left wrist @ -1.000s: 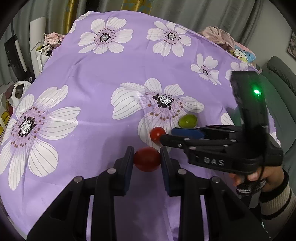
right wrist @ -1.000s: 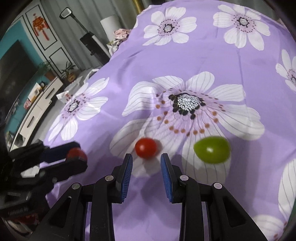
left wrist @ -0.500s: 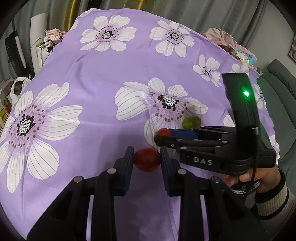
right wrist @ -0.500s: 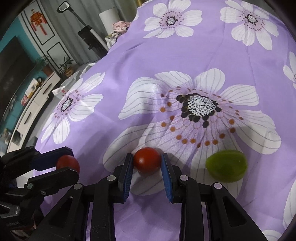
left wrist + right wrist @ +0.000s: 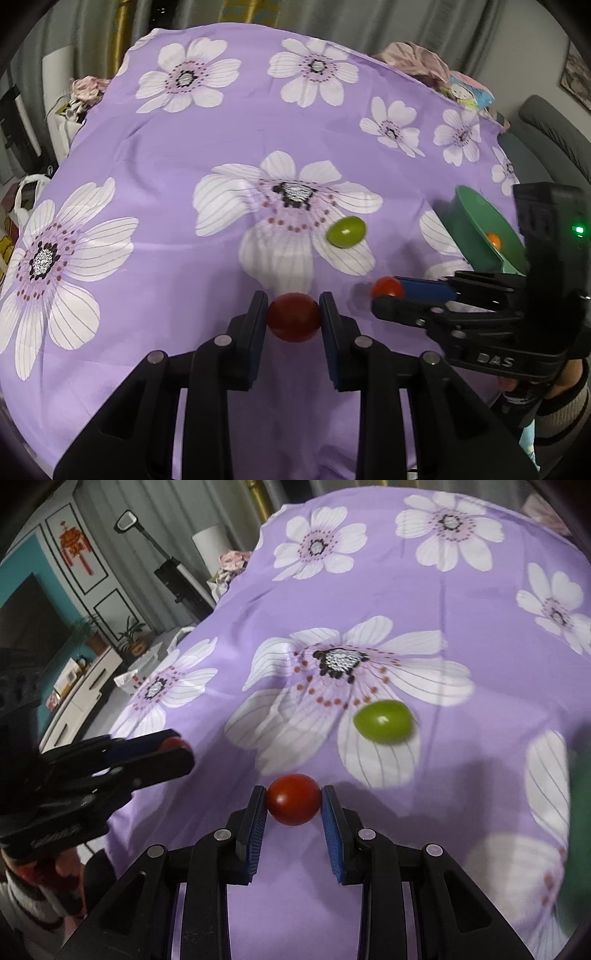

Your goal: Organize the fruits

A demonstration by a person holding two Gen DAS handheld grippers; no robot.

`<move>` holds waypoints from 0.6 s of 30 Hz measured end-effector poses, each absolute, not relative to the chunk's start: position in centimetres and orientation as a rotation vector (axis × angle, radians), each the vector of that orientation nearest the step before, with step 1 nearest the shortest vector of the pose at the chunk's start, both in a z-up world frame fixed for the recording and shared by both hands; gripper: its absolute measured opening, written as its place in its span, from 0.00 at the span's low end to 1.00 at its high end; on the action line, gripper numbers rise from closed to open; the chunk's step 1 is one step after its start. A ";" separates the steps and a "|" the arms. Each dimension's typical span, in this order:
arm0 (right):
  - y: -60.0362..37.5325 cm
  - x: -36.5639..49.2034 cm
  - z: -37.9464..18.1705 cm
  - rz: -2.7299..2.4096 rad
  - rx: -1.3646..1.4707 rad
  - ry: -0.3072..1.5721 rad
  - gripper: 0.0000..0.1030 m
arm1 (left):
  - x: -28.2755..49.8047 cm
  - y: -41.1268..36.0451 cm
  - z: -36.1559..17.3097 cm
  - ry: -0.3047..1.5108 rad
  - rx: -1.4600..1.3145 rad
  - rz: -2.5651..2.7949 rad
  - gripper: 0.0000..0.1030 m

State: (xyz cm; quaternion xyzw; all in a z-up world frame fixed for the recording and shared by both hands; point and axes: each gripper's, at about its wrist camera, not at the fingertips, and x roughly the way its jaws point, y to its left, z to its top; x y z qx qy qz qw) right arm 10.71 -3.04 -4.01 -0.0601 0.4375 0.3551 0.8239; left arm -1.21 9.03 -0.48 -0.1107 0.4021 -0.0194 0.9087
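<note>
My left gripper is shut on a red tomato, held just above the purple flowered cloth. My right gripper is shut on a second, smaller red tomato; it also shows in the left wrist view at the right gripper's tips. A green fruit lies loose on the cloth beyond both grippers, also in the right wrist view. A green bowl at the right holds a small orange fruit.
The table's cloth drops away at the left and near edges. A grey sofa stands at the right, piled clothes at the far edge, a TV cabinet and plants to the left.
My right gripper has closed on the small tomato and lifted it off the cloth toward the right. The green bowl has come into the left wrist view. My left gripper still holds its tomato.
</note>
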 end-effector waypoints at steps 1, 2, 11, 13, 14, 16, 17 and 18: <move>-3.6 10.3 -3.9 0.753 -0.118 0.926 0.30 | -1.3 8.6 -0.4 0.831 -0.223 -0.043 0.27; -3.9 9.9 -3.7 0.749 -0.111 0.922 0.30 | -1.4 8.2 -0.3 0.833 -0.214 -0.045 0.27; -7.0 7.6 -2.7 0.715 -0.062 0.889 0.30 | -2.0 5.3 0.2 0.839 -0.168 -0.072 0.27; -7.4 7.2 -2.7 0.710 -0.055 0.885 0.30 | -2.1 4.7 0.4 0.839 -0.159 -0.078 0.27; -7.5 7.1 -2.7 0.708 -0.053 0.884 0.30 | -2.2 4.5 0.4 0.839 -0.157 -0.079 0.27; -7.8 6.7 -2.8 0.705 -0.048 0.881 0.30 | -2.4 4.2 0.5 0.840 -0.153 -0.081 0.27; -8.0 6.5 -2.8 0.704 -0.045 0.880 0.30 | -2.4 4.1 0.5 0.841 -0.150 -0.082 0.27; -8.1 6.4 -2.8 0.704 -0.045 0.879 0.30 | -2.5 3.9 0.5 0.843 -0.149 -0.084 0.27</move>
